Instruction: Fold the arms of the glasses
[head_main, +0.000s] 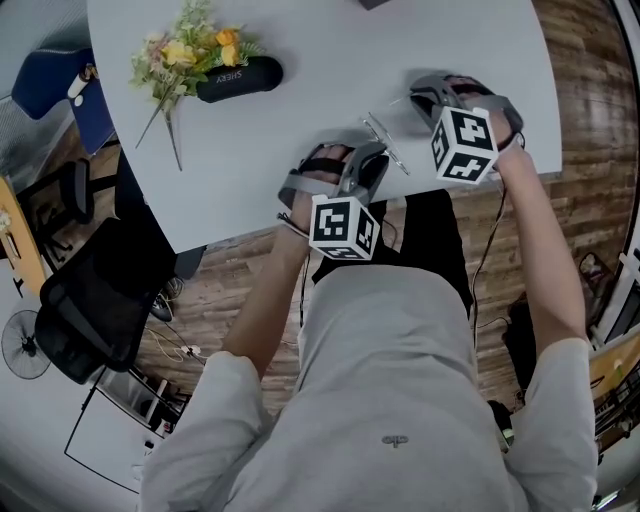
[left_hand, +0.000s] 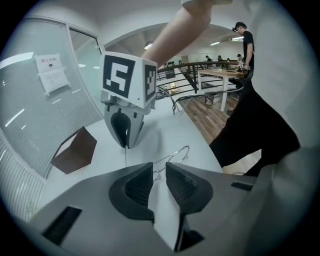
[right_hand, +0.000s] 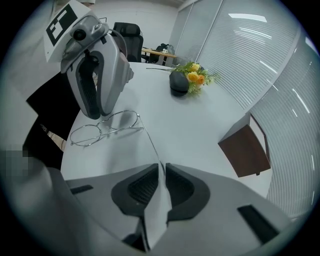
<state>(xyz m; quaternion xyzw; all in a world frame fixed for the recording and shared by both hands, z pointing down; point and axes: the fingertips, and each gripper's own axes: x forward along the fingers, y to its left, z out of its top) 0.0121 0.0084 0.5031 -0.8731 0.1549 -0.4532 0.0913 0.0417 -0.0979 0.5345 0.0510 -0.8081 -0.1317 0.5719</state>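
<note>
Thin wire-framed glasses (head_main: 385, 140) lie near the front edge of the white table (head_main: 300, 110), lenses (right_hand: 105, 130) flat on the top. One long arm of the glasses (right_hand: 150, 145) runs from the frame into my right gripper (right_hand: 162, 167), whose jaws stand nearly together around it. My right gripper (head_main: 420, 100) is at the frame's far right. My left gripper (head_main: 368, 165) is at the near left end; in the left gripper view its jaws (left_hand: 160, 169) stand apart, with the wire frame (left_hand: 175, 155) just past the tips and not pinched.
A black glasses case (head_main: 240, 77) and a bunch of artificial flowers (head_main: 190, 50) lie at the table's far left. A brown open box (right_hand: 245, 147) stands further back. A black office chair (head_main: 90, 300) sits off the table's left edge.
</note>
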